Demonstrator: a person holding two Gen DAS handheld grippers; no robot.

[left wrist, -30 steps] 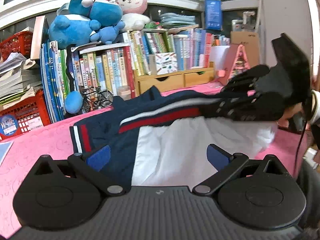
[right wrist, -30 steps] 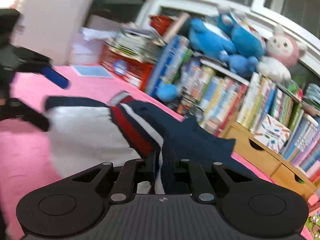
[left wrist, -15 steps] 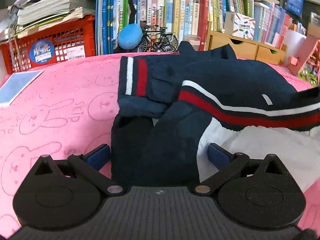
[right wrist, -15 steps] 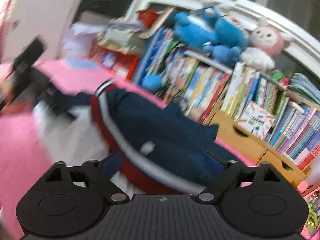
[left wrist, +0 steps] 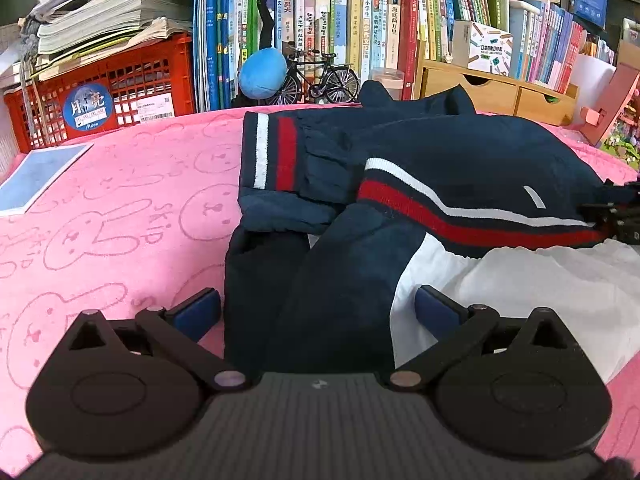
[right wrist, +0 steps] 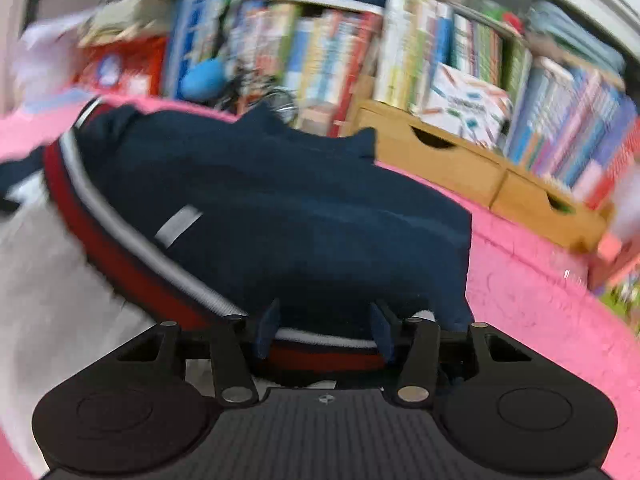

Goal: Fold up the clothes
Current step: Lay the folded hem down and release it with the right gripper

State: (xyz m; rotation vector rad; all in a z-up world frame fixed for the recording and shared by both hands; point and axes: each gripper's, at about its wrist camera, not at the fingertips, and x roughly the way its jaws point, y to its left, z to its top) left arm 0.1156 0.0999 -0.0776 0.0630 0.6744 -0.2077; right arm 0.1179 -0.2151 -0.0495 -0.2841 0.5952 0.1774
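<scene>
A navy jacket with red and white stripes and a white lower part lies partly folded on the pink rabbit-print cloth. My left gripper is open, its blue pads on either side of a navy sleeve fold at the jacket's near left. The right wrist view is blurred: the right gripper sits half closed around the jacket's striped hem, jaws narrowed with fabric between them. The right gripper also shows at the right edge of the left wrist view.
Behind the cloth stand a red crate with papers, rows of books, a blue plush ball, a model bicycle and wooden drawers. A blue card lies at far left.
The right gripper let go, opened wide, then came down at the jacket's striped hem with its jaws narrowing. The left gripper stayed open and dropped low to the navy sleeve fold.
</scene>
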